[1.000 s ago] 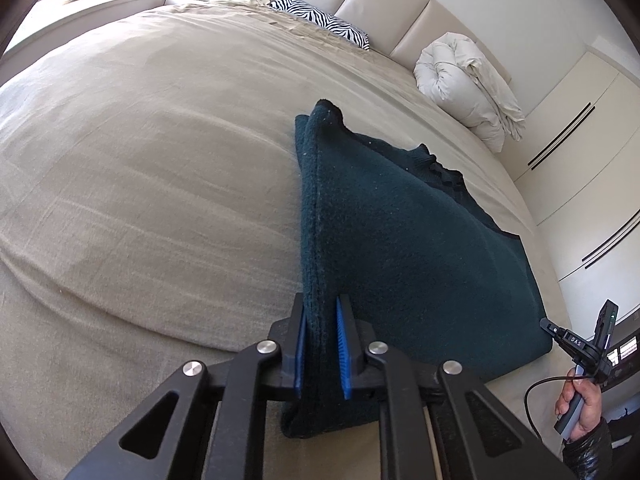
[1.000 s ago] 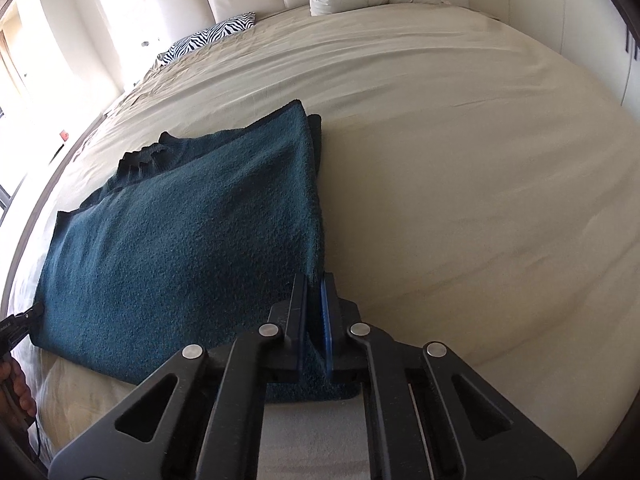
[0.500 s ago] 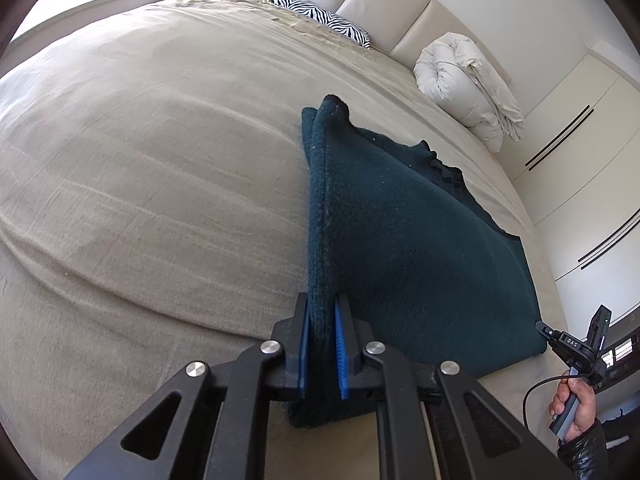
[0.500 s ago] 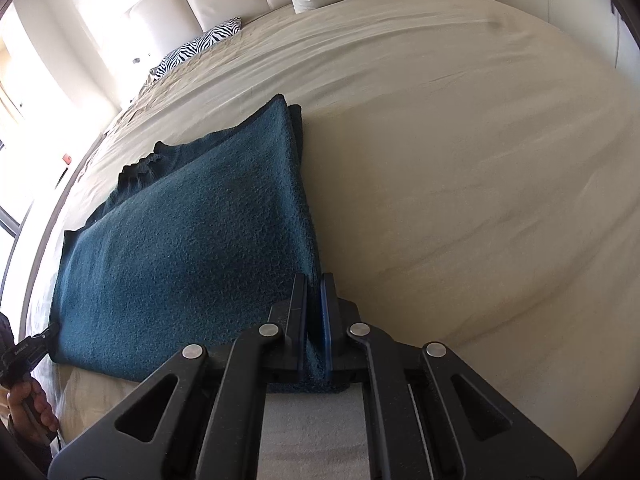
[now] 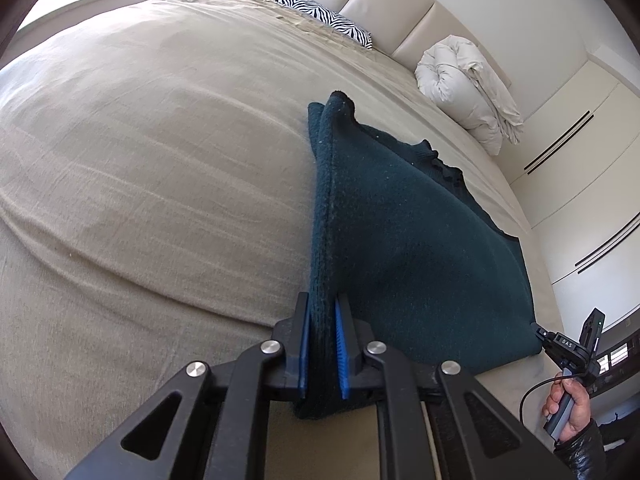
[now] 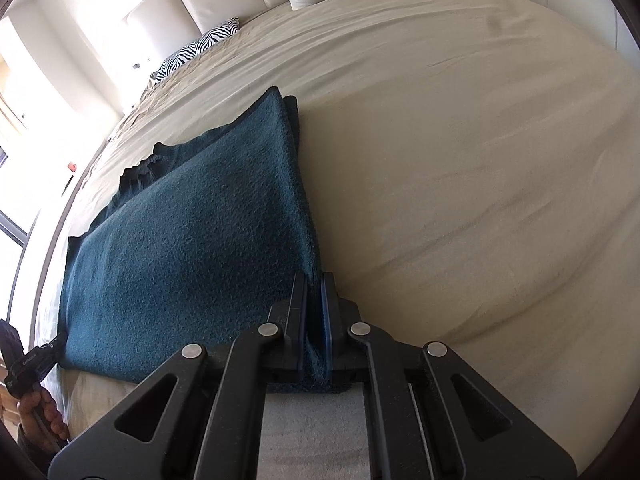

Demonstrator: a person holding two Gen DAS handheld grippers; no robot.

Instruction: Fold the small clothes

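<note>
1. While we carry the near edge, left wrist view: left gripper (image 5: pixel 323 350) clamped on the teal garment (image 5: pixel 404 240); cloth runs toward 12, drapes to 3 on the bed (image 5: pixel 160 160).
2. Right wrist view: right gripper (image 6: pixel 314 332) pinched tight on the other corner; cloth spreads toward 10.
3. Mid-fold, we judge. Next: carry both corners to the far edge, level, then let go.
</note>
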